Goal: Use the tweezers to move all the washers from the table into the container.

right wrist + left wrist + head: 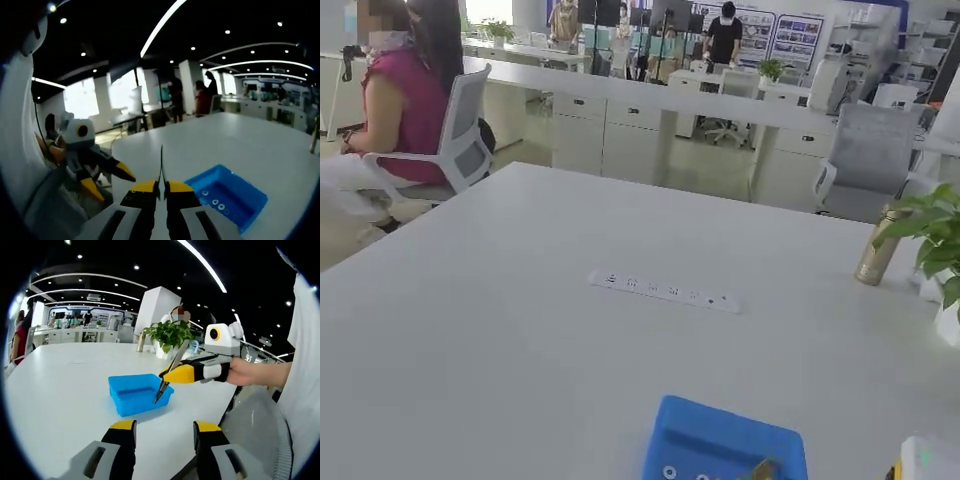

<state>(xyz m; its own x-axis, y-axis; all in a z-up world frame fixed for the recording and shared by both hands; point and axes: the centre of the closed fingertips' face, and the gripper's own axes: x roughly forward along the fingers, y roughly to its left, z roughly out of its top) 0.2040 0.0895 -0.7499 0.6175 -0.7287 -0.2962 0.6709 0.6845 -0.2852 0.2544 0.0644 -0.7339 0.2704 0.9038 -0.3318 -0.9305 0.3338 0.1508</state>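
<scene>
White table (520,330), largest item, runs forward under and beyond both sets of jaws. Blue container (132,405), an open rectangular tray, sits on the table: in the left gripper view it lies ahead of the left gripper (165,432), slightly toward its left jaw; in the right gripper view it lies near, ahead and to the right of the jaws. Left gripper's jaws are released, the yellow-tipped ends standing apart with nothing between them, only table and table edge seen through the gap. Right gripper (161,187) is clenched on the tweezers (161,162), which stand out forward from between its shut yellow tips. In the left gripper view the tweezers slant downward from the right gripper with the point at the container's near right corner; contact cannot be told. Washers (215,202), several small rings, lie on the container floor in a loose row, right of the right jaws. Power strip (665,291) lies flat on the table well beyond the container. Potted plant (170,335) and a gold bottle (878,250) stand farther off, past the container.
</scene>
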